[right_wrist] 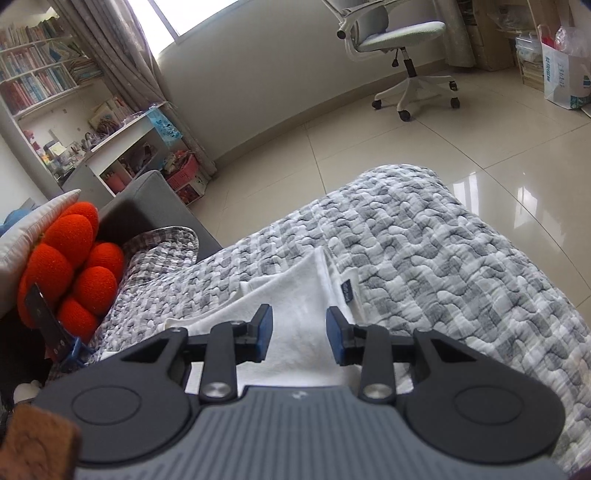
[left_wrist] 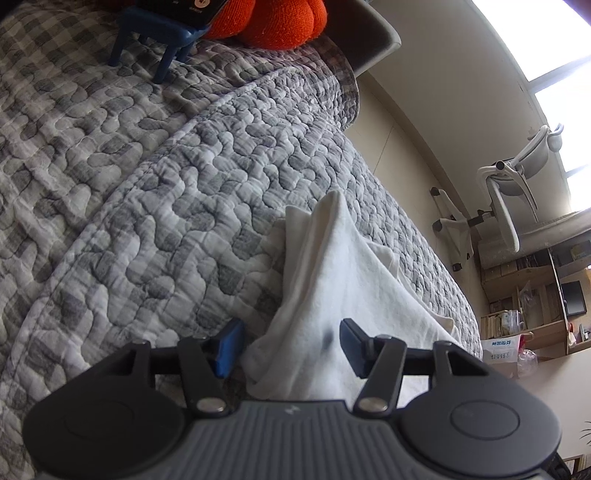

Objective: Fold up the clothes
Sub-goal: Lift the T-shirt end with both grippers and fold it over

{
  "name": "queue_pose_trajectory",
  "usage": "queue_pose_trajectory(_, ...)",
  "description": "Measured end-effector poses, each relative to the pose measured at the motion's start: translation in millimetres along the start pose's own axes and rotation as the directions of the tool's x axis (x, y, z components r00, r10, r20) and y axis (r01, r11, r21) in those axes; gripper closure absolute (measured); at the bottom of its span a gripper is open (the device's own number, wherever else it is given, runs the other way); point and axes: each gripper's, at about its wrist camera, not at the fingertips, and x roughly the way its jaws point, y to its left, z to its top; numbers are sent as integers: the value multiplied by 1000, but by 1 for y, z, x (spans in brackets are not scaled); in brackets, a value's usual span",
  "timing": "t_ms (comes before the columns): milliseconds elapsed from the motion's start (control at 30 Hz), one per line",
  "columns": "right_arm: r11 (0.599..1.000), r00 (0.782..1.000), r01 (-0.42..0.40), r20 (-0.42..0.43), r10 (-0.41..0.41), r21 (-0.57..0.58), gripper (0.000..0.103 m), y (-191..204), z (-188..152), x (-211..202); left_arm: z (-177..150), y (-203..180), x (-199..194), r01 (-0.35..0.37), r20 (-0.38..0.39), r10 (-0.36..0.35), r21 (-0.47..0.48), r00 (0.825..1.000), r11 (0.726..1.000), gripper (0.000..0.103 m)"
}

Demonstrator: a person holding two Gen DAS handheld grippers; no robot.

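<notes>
I see left gripper (left_wrist: 286, 343) jaws apart over white garment (left_wrist: 332, 266), right gripper (right_wrist: 300, 334) jaws apart too, garment (right_wrist: 295, 295) unclamped; grey quilt (right_wrist: 443, 258) underneath

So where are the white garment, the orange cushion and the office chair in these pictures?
white garment (right_wrist: 295, 295), right wrist view, on its flat middle.
orange cushion (right_wrist: 70, 251), right wrist view, on one round lobe.
office chair (right_wrist: 402, 33), right wrist view, on the seat.
</notes>
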Motion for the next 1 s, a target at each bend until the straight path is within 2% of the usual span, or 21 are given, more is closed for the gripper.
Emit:
queue_pose_trajectory(33, 1000, 1000, -12, -2, 12, -9, 67, 4, -1, 3, -1, -1, 0, -7, 6, 6, 4, 1000, 1000, 49)
queue_pose_trajectory(100, 999, 999, -38, -8, 38, -23, 67, 12, -2, 9, -2, -2, 0, -21, 19, 21, 11, 1000, 1000, 60)
queue_pose_trajectory(133, 998, 999, -51, -15, 51, -22, 67, 15, -4, 12, -2, -3, -1, -15, 27, 15, 9, 1000, 1000, 64)
queue_pose_trajectory(167, 998, 998, -65, -24, 65, -18, 68, 19, -5, 16, -3, -4, -2, -6, 35, 5, 7, 999, 1000, 72)
queue_pose_trajectory(200, 997, 996, -80, -35, 79, -13, 69, 22, -6, 19, -3, -5, -4, 4, 43, -4, 5, 999, 1000, 74)
queue_pose_trajectory(567, 986, 981, -168, -97, 168, 8, 80, 48, -18, 47, -2, -16, -22, 60, 104, -60, 4, 993, 998, 81)
queue_pose_trajectory(867, 980, 975, -183, -116, 191, 73, 90, 53, -27, 74, -2, -28, -30, 81, 140, -85, 31, 987, 996, 82)
queue_pose_trajectory(1000, 982, 977, -158, -125, 171, 105, 94, 51, -31, 90, -3, -36, -35, 95, 162, -106, 73, 981, 993, 83)
